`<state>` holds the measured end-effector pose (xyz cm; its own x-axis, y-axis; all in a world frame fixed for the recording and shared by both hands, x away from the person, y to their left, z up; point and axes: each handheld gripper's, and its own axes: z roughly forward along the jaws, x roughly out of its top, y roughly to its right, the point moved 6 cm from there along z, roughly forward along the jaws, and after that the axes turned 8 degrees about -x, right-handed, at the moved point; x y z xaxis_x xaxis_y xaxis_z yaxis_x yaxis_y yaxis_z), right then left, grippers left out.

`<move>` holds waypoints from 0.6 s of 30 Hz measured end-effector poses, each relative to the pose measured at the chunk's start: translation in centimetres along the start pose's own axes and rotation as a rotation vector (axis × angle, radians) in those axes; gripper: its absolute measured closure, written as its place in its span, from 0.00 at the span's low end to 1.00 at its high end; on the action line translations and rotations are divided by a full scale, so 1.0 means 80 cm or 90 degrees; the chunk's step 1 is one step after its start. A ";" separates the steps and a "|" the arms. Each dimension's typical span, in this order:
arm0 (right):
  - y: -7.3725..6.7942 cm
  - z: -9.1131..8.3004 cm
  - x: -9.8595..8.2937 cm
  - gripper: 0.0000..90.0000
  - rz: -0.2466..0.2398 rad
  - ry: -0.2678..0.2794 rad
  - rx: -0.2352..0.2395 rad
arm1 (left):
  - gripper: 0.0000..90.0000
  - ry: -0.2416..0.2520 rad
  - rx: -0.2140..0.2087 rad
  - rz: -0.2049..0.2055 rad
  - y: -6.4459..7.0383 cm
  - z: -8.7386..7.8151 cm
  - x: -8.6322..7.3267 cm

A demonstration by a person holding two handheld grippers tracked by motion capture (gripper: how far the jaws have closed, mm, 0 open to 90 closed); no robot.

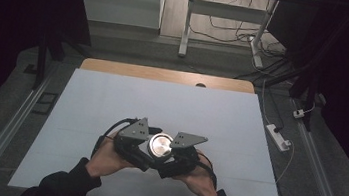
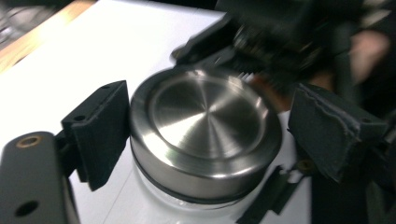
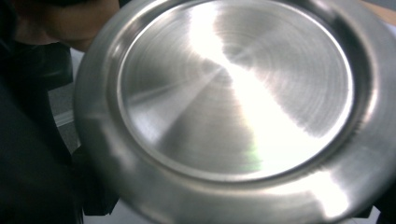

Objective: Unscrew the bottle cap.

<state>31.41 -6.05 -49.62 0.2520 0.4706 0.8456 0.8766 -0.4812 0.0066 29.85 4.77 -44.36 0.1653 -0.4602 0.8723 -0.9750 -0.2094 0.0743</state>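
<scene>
My left tool (image 2: 205,135) is open wide around the shiny lid (image 2: 205,135) (not touching it). My right tool (image 1: 174,162) is close too. I cannot tell if it grips.

The white-covered table (image 1: 111,100) lies bare on all sides of the two grippers, so the far half and both flanks offer open passage. The one obstacle is the round brushed-steel lid on a clear jar (image 1: 160,145), which stands between the left gripper (image 1: 142,150) and the right gripper (image 1: 175,159). In the left gripper view a narrow gap shows on each side between the lid (image 2: 205,135) and the black jaws. The right gripper crowds the jar's far side.
</scene>
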 end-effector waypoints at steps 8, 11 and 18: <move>-0.006 0.002 0.000 0.17 -0.008 0.002 0.017 | 0.17 -0.062 -0.022 0.032 -0.004 0.001 -0.013; -0.010 0.004 0.000 0.17 -0.013 0.000 0.023 | 0.19 -0.088 0.000 0.055 -0.004 0.010 -0.018; -0.008 0.003 -0.001 0.17 -0.010 -0.001 0.020 | 0.21 -0.051 0.023 0.047 -0.002 0.006 -0.009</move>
<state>30.94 -5.58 -49.80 0.2386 0.4788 0.8449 0.8929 -0.4502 0.0030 29.97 4.73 -45.26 0.1055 -0.5429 0.8331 -0.9792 -0.2030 -0.0083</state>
